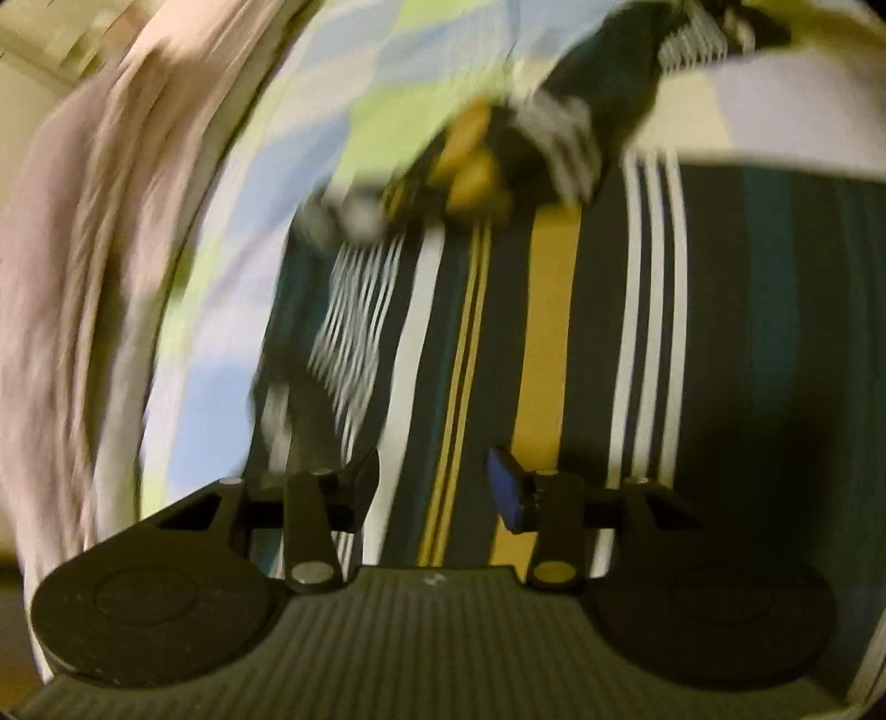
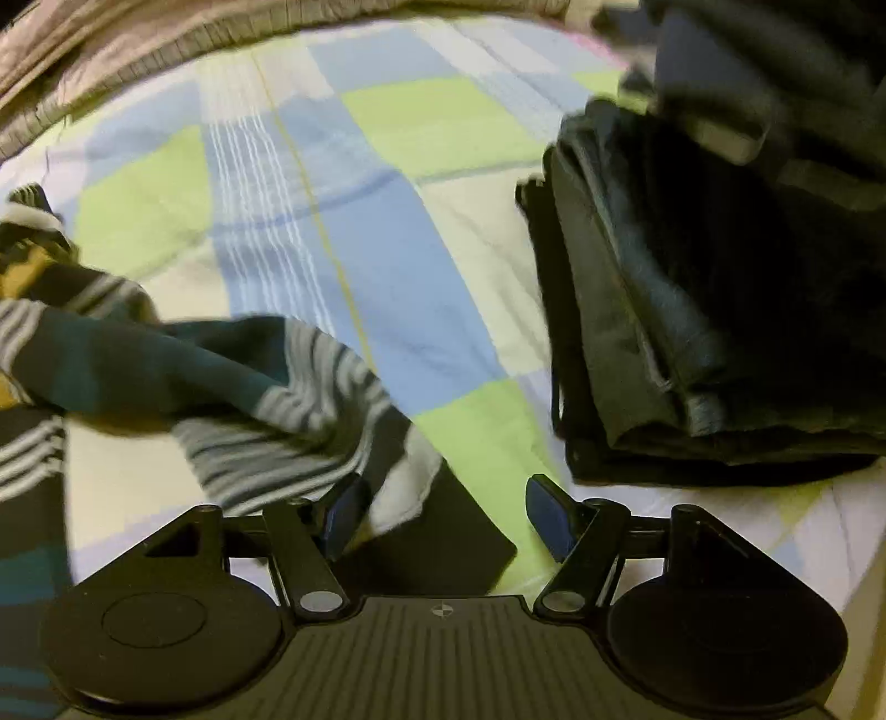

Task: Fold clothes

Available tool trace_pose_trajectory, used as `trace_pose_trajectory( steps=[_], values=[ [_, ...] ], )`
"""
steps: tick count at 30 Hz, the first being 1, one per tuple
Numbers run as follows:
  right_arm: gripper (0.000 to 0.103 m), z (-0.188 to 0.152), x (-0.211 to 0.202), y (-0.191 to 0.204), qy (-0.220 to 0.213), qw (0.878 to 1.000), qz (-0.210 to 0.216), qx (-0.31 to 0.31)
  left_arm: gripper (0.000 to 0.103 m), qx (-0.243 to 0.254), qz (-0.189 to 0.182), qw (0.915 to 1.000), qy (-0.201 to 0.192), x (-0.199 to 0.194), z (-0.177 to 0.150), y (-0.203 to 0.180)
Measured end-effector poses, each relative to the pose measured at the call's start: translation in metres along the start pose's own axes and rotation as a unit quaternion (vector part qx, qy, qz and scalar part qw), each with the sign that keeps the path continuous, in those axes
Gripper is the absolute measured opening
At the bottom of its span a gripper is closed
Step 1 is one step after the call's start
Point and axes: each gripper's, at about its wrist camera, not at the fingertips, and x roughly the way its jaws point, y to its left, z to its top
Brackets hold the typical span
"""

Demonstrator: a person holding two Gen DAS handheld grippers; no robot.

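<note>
A striped shirt [image 1: 554, 310] in dark teal, white and mustard lies spread on the checked bedsheet [image 1: 232, 288], its far end bunched up. My left gripper [image 1: 437, 487] hovers just above the shirt, jaws open, nothing between them. In the right wrist view a sleeve or edge of the same shirt [image 2: 232, 387] lies rumpled at the left and reaches under my right gripper [image 2: 448, 515], whose jaws are open over a dark fabric corner. The view is motion-blurred.
A stack of folded dark clothes [image 2: 692, 332] sits on the bedsheet [image 2: 387, 232] at the right. A brownish-pink blanket [image 1: 72, 277] runs along the left side and also shows at the far edge in the right wrist view [image 2: 166, 33].
</note>
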Motion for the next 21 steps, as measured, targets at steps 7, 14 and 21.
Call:
trace_pose_trajectory(
  steps=[7,14,21],
  values=[
    [0.007,0.002,-0.050,0.024,-0.067,0.991,-0.030,-0.110,0.039,0.026,-0.076,0.9961,-0.036,0.052,0.077,0.002],
    [0.008,0.015,-0.141,0.028,-0.219,0.933,-0.233,-0.165,0.041,-0.065,-0.072,0.9865,-0.132,0.057,0.133,0.024],
    [0.070,-0.001,-0.142,0.068,-0.218,0.941,-0.168,-0.199,0.050,-0.131,-0.035,0.9883,-0.069,0.036,0.034,0.056]
  ],
)
